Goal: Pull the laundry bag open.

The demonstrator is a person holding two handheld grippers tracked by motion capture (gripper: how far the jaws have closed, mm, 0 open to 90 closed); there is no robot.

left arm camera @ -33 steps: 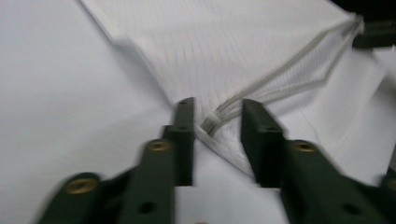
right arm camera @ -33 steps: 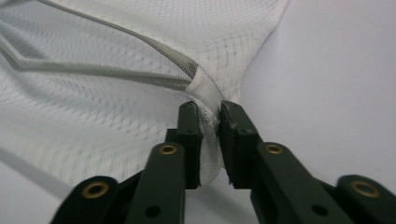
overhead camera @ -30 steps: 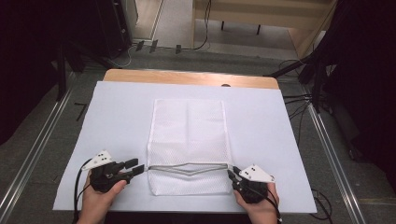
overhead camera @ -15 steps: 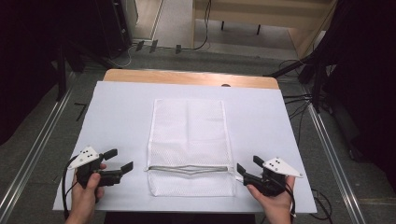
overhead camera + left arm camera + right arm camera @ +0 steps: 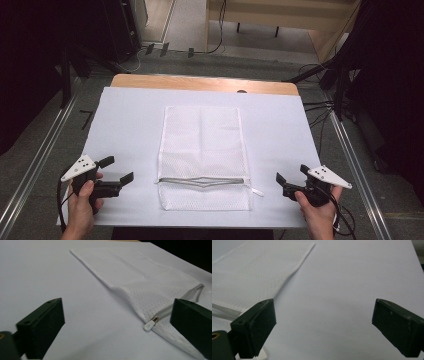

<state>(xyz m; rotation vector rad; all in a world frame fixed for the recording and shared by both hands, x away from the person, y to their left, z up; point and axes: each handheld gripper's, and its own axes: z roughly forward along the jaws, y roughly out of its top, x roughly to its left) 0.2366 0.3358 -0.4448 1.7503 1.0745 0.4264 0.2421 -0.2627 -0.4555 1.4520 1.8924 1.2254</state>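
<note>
A white mesh zip bag (image 5: 202, 145) lies flat in the middle of the white table cover (image 5: 130, 115), its grey zipper (image 5: 202, 181) running across near the front end. My left gripper (image 5: 117, 169) hovers left of the bag, apart from it, and its jaws have just been opening with nothing between them. In the left gripper view the bag (image 5: 140, 282) and a white zipper end (image 5: 149, 325) lie ahead of my left gripper (image 5: 117, 317). My right gripper (image 5: 291, 175) is right of the bag, jaws also just opening and empty. The right gripper view has the bag (image 5: 257, 267) far left of my right gripper (image 5: 324, 322).
The wooden table edge (image 5: 200, 82) shows beyond the cover. Metal rails (image 5: 35, 160) run along both sides, and cables (image 5: 320, 107) lie on the floor to the right. Bare cover stretches on either side of the bag.
Both hands have drawn outward from the ends of the zipper, the right one farther. Both pairs of jaws have opened wide, and the bag stays flat on the cover.
</note>
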